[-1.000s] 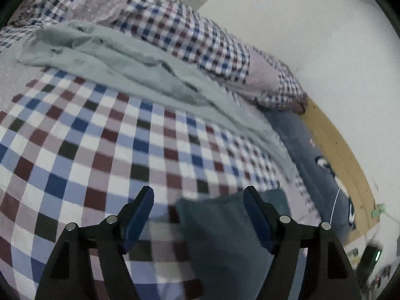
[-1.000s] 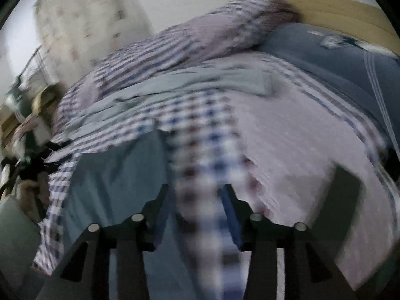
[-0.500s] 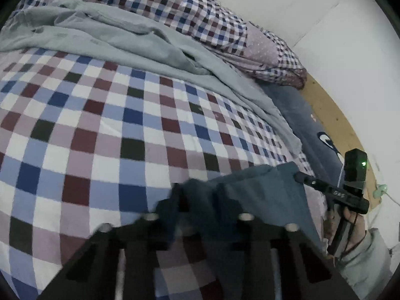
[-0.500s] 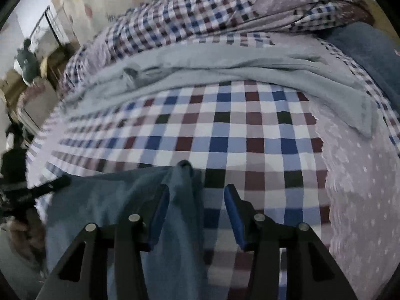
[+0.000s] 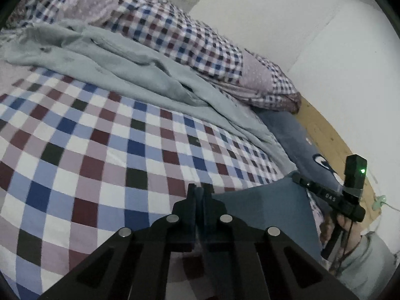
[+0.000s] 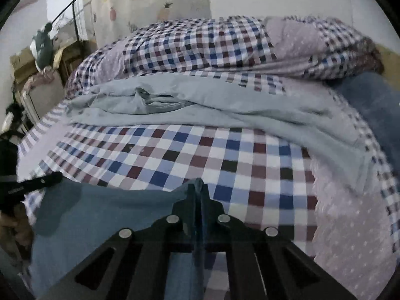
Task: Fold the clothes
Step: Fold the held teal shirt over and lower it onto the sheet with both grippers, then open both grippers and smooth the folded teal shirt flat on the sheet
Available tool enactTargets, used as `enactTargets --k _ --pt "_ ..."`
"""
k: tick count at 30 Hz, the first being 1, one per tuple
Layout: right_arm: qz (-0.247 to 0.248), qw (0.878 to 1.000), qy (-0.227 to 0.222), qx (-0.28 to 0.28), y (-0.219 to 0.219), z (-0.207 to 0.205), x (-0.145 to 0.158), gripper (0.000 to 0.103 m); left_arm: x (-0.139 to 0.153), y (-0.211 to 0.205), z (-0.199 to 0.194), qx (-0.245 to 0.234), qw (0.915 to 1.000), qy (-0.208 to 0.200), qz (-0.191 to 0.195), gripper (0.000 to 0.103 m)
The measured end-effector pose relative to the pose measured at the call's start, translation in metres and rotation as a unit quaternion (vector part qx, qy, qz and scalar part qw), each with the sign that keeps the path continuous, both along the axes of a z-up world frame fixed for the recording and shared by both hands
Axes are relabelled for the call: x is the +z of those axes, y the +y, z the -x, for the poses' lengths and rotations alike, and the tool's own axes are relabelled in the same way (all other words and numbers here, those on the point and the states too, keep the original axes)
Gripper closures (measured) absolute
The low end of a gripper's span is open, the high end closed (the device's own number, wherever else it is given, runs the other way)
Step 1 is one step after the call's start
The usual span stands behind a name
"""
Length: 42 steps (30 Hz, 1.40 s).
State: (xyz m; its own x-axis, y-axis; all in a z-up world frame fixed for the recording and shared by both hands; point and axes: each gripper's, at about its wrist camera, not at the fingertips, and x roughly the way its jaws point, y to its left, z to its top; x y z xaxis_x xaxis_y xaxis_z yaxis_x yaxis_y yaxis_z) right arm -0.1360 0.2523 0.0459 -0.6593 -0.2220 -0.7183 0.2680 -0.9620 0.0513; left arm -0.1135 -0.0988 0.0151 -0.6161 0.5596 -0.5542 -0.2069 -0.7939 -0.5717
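Note:
A blue-grey garment [image 5: 265, 207] lies at the near edge of the checked bed cover [image 5: 100, 150], stretched between both grippers. My left gripper [image 5: 199, 190] is shut on one corner of it, a thin fold of cloth pinched between the pads. In the right wrist view my right gripper [image 6: 198, 187] is shut on the opposite corner of the same garment [image 6: 100, 215]. The right gripper [image 5: 298, 178] also shows in the left wrist view at the far right, held by a hand [image 5: 345, 225]. The left gripper's fingers [image 6: 37, 182] show at the left edge of the right wrist view.
A pale grey-green garment [image 6: 200, 107] lies crumpled across the middle of the bed. Behind it sits a rolled checked quilt [image 6: 200, 45]. A dark blue pillow [image 5: 300, 145] lies by the wooden headboard [image 5: 325, 135]. Furniture and a clothes rack [image 6: 62, 25] stand beyond the bed's far side.
Both grippers went from open to shut on the blue-grey garment's corners. The right gripper swung across from a blurred view to the garment's corner; the left stayed about in place.

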Motion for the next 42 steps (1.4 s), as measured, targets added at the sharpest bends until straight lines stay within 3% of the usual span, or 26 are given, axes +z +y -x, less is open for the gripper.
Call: enactTargets --k 4,7,8,12,14,15,17,19,21,24,25,33,42 --pt "-0.062 0.997 -0.045 -0.013 -0.010 0.016 -0.035 0.100 -0.015 -0.001 0.010 0.025 0.9982 -0.047 0.029 0.096" --pt "-0.143 0.985 -0.065 -0.074 -0.004 0.021 -0.052 0.092 -0.015 -0.013 0.012 0.077 0.9935 -0.064 0.054 0.091" --pt "-0.145 0.983 -0.066 -0.090 0.001 0.019 -0.051 0.092 -0.011 -0.019 0.012 0.089 0.9925 -0.065 0.053 0.083" --pt "-0.074 0.990 -0.034 -0.112 0.012 -0.004 -0.018 0.086 0.015 -0.022 0.004 0.102 0.9934 -0.031 0.042 0.046" --pt "-0.031 0.994 -0.009 -0.104 0.006 -0.021 0.000 0.055 0.030 -0.006 -0.001 0.083 0.9961 -0.011 0.028 0.031" --pt "-0.004 0.996 -0.002 -0.094 0.000 -0.027 0.007 0.052 0.035 0.004 -0.004 0.070 0.9974 -0.007 0.018 0.023" --pt "0.050 0.997 -0.003 -0.059 -0.014 -0.036 0.013 0.051 0.044 0.030 -0.008 0.040 0.9991 0.000 0.014 0.021" --pt "0.064 0.997 -0.024 -0.033 -0.029 -0.034 0.007 0.051 0.045 0.059 -0.013 0.002 0.9991 0.012 0.040 0.021" --pt "0.046 0.998 -0.037 -0.020 -0.039 -0.028 -0.008 0.051 0.039 0.086 -0.014 -0.027 0.9955 0.021 0.088 0.020" --pt "0.011 0.998 -0.055 -0.006 -0.050 -0.017 -0.033 0.051 0.009 0.109 -0.006 -0.027 0.9828 -0.003 0.182 0.020" --pt "0.001 0.998 -0.062 -0.005 -0.049 -0.013 -0.044 0.051 0.000 0.110 -0.002 -0.028 0.9808 -0.014 0.192 0.020" --pt "0.003 0.998 -0.057 0.001 -0.041 -0.008 -0.065 0.049 -0.018 0.120 -0.001 -0.031 0.9713 -0.012 0.235 0.020" --pt "-0.069 0.997 -0.041 -0.016 -0.054 -0.013 -0.055 0.042 -0.016 0.126 -0.007 -0.026 0.9648 0.000 0.261 0.020"
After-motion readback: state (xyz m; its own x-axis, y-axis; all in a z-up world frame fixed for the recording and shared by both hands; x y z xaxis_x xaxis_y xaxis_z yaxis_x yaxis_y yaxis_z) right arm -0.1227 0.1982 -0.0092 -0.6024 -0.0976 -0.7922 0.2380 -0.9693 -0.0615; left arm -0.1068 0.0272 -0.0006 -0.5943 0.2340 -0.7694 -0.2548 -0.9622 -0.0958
